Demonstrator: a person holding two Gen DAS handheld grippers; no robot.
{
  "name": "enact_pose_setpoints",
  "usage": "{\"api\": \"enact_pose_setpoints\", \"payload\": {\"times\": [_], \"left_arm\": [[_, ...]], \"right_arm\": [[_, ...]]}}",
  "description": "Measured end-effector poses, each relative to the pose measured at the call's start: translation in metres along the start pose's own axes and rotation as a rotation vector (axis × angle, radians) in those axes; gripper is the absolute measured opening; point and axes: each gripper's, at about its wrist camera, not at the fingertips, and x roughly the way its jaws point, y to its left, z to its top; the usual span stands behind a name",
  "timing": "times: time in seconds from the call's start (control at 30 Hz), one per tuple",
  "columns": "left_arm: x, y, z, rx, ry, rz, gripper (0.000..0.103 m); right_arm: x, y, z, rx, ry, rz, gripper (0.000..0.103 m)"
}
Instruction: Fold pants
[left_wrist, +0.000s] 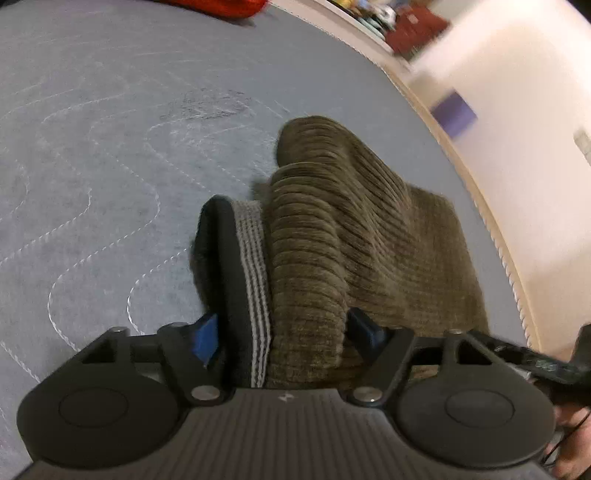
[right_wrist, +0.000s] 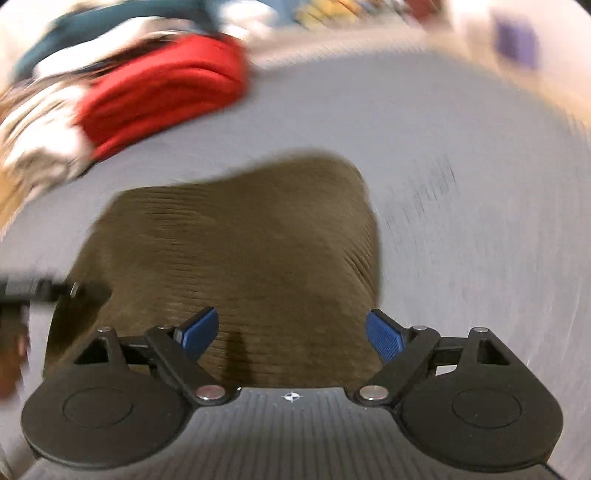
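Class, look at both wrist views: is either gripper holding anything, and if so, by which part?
Nothing is held. The left gripper stands open around the olive corduroy pants; the right gripper is open above them.

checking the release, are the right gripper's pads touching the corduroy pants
Apart. In the right wrist view the right gripper stands wide open, and both blue pads sit clear above the brown corduroy pants.

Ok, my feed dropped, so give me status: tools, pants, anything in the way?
Left tool open, pants between the fingers. Right tool open, empty, over pants. Red cloth at far edge, clear of pants.
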Motion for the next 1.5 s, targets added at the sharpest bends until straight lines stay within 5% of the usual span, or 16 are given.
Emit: {"api": "enact_pose_setpoints", "payload": {"times": [0.1,0.17,0.27,0.37,0.47,0.53,0.63,0.73,0.83,0.9,1.0,1.1,1.27,1.3,1.37,1.5], "left_arm": [[-0.015,-0.012,-0.007,0.032,-0.033,0.027,0.052],[-0.03,-0.012,-0.015,-0.025,-0.062,0.019,0.044],[-0.042,-0.018,-0.03,-0.022,-0.086,0.078,0.048],[-0.053,-0.029,-0.034,0.035,-0.117,0.182,0.063],[-0.087,-0.065,-0.037,0.184,-0.25,0.307,0.063],[-0.105,-0.089,-0.044,0.318,-0.319,0.293,0.063],[-0.103,-0.109,-0.057,0.476,-0.25,0.165,0.056],[-0.054,-0.106,-0.091,0.65,0.061,0.188,0.054],[-0.05,-0.124,-0.12,0.9,0.027,0.258,0.055],[-0.061,-0.128,-0.111,0.84,0.009,0.24,0.055],[-0.082,-0.123,-0.091,0.764,-0.131,0.253,0.058],[-0.062,-0.091,-0.076,0.635,-0.003,0.341,0.056],[-0.075,-0.098,-0.07,0.552,-0.014,0.364,0.06],[-0.087,-0.102,-0.072,0.494,-0.036,0.362,0.064],[-0.112,-0.108,-0.072,0.365,-0.104,0.365,0.09],[-0.15,-0.146,-0.088,0.213,-0.301,0.469,0.094]], "right_arm": [[0.022,-0.018,-0.005,0.13,0.061,-0.013,0.086],[0.032,-0.021,-0.003,0.194,0.075,0.044,0.063],[0.032,-0.017,0.007,0.162,0.046,0.069,0.05],[0.036,-0.014,0.015,0.114,0.023,0.084,0.052],[0.037,-0.012,0.019,0.061,0.025,0.029,0.062],[0.021,-0.006,0.018,0.027,-0.014,-0.014,0.062],[-0.004,0.005,0.015,-0.044,-0.069,0.008,0.065],[-0.014,0.016,-0.001,-0.164,-0.027,0.016,0.065],[-0.002,0.02,-0.029,-0.296,0.11,-0.045,0.066],[-0.006,0.019,-0.033,-0.311,0.106,-0.053,0.067],[-0.027,0.006,-0.023,-0.172,0.05,-0.048,0.068],[-0.031,0.002,-0.025,-0.198,0.053,-0.085,0.068],[-0.023,-0.007,-0.031,-0.164,0.111,-0.073,0.075],[-0.026,-0.006,-0.028,-0.159,0.097,-0.077,0.075],[-0.048,-0.001,-0.026,-0.13,0.04,-0.044,0.075],[-0.083,0.017,-0.022,-0.062,-0.035,0.01,0.098]]}}
